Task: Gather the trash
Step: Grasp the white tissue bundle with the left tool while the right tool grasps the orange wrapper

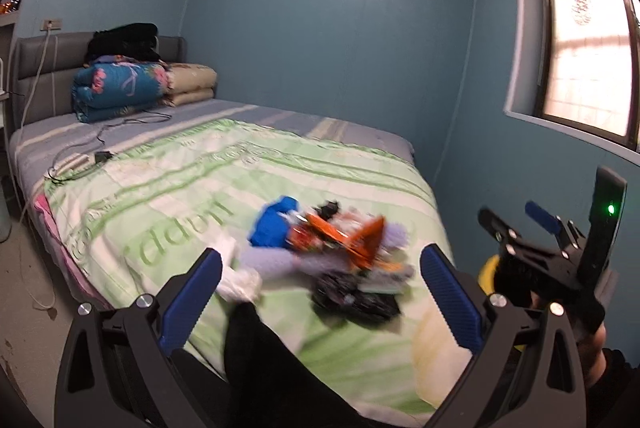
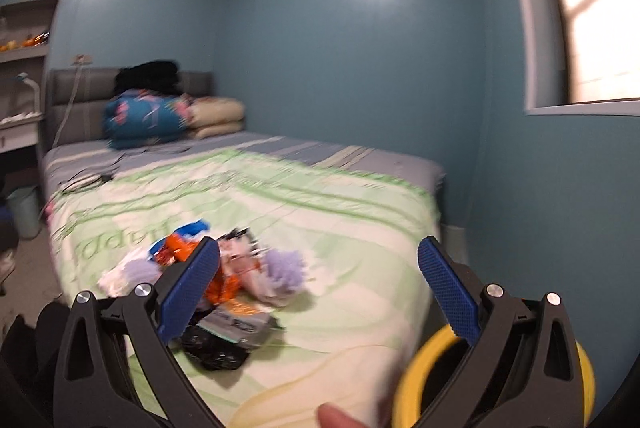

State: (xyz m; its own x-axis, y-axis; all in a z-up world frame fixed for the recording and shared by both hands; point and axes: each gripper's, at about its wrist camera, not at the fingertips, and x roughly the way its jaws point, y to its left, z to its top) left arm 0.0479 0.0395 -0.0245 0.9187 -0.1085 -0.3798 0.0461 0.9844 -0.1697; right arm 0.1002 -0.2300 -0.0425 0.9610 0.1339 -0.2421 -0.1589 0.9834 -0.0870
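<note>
Orange, blue and black wrappers (image 1: 340, 252) lie heaped near the foot edge of the bed (image 1: 168, 188) — light, crinkly, likely slippery. Both the left tongs (image 1: 320, 288) and right tongs (image 2: 320, 280) gape wide, empty; pinch a bunched fold, not a flat face.

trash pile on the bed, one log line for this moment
trash pile: heaped on green quilt | left gripper: open, empty | right gripper: open, empty | nothing collected yet

Left gripper (image 1: 320, 292) jaws wide apart, empty, right gripper (image 2: 318, 286) likewise spread and empty, right hand (image 1: 596, 344) gripping its handle, dark sleeve.
</note>
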